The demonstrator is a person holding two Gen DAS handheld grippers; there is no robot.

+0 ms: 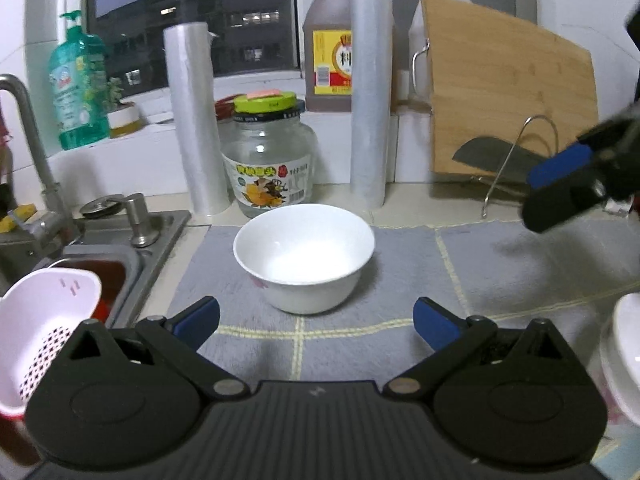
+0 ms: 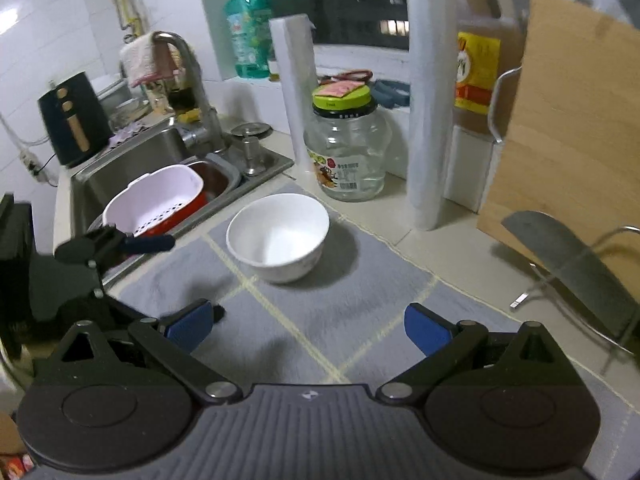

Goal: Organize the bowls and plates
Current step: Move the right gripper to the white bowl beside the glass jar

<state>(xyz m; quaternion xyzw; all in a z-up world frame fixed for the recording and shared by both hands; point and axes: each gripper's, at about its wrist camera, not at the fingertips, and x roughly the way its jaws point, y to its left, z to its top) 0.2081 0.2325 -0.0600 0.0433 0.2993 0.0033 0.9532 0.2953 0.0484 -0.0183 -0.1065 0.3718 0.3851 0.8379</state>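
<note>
A white bowl (image 1: 304, 256) stands upright and empty on the grey mat (image 1: 500, 272), just ahead of my left gripper (image 1: 316, 326), which is open and empty. The bowl also shows in the right wrist view (image 2: 278, 236). My right gripper (image 2: 308, 326) is open and empty above the mat (image 2: 352, 312), short of the bowl. More white dishware (image 1: 626, 356) sits at the right edge of the left wrist view, partly cut off. The right gripper appears blurred at the far right in the left wrist view (image 1: 568, 188). The left gripper appears at the left in the right wrist view (image 2: 120, 244).
A sink (image 2: 132, 164) with a white strainer basket (image 2: 156, 196) lies to the left. A glass jar (image 1: 270, 160), two plastic rolls (image 1: 370, 92), oil bottles (image 1: 328, 40), a cutting board (image 1: 508, 96) and a cleaver on a wire rack (image 2: 576, 268) line the back and right.
</note>
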